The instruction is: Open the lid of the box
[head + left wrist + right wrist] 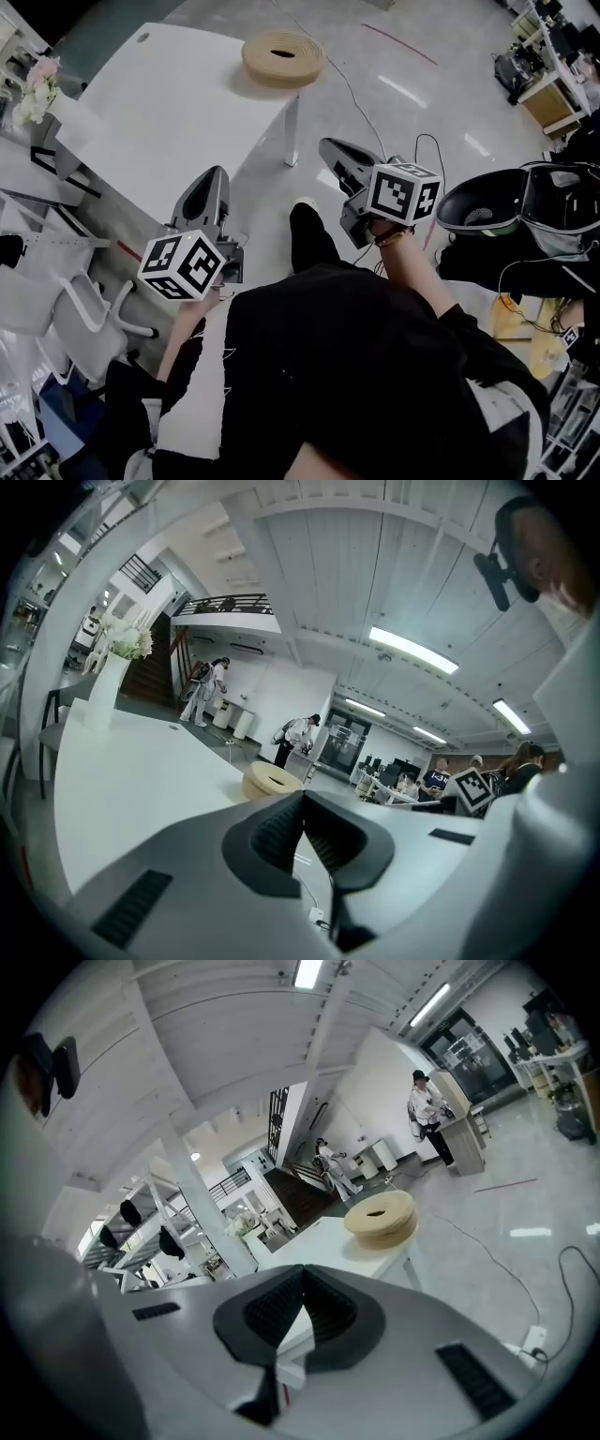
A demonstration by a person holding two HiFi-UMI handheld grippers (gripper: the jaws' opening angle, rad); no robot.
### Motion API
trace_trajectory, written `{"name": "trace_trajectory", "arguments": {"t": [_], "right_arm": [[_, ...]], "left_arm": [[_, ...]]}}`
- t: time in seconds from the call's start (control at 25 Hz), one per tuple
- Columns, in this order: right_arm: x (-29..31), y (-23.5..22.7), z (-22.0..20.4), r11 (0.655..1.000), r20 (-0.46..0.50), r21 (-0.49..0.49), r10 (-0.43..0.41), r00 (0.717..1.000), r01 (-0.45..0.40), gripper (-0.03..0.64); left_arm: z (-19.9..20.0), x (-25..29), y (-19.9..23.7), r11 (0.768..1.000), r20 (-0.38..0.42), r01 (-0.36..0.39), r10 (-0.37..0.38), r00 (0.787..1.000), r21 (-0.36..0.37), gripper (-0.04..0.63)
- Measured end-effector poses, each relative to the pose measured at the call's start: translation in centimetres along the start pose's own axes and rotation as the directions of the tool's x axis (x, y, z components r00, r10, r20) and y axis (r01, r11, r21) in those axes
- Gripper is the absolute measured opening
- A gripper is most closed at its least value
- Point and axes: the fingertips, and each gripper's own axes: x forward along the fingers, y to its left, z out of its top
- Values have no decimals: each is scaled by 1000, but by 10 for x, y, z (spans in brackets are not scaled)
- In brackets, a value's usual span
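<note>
Nothing is done yet: the round box (283,58), lid seemingly on, sits at the far corner of the surface (187,103), while left tool (216,173) and right tool (329,146), both pressed together and empty, are well apart from it.

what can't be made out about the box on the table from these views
- round tan box: small and far in the head view; seam between lid and base unclear in every view.
- dark oval on its top: hole or recess, too small to tell.
- box's lower edge: left gripper view, partly hidden behind the shut left claw.
- contents: hidden by the box itself.
</note>
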Motion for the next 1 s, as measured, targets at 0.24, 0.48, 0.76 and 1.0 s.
{"name": "trace_trajectory", "arguments": {"t": [0.24, 0.48, 0.76, 1.0], "right_arm": [[21, -18, 17, 992, -9, -112, -51, 999, 50, 5], [47, -49, 38, 961, -32, -248, -132, 991, 120, 47], [87, -81, 58, 945, -51, -301, -148, 988, 126, 60], [133, -101, 76, 940, -105, -332, -127, 986, 86, 60]], "left_arm": [[12, 14, 12, 1000, 17, -22, 22, 1000, 5, 11], [22, 33, 21, 999, 25, -44, 43, 999, 18, 11], [40, 63, 44, 996, 57, -90, 88, 994, 18, 11], [61, 98, 62, 992, 80, -123, 122, 989, 5, 11]]}}
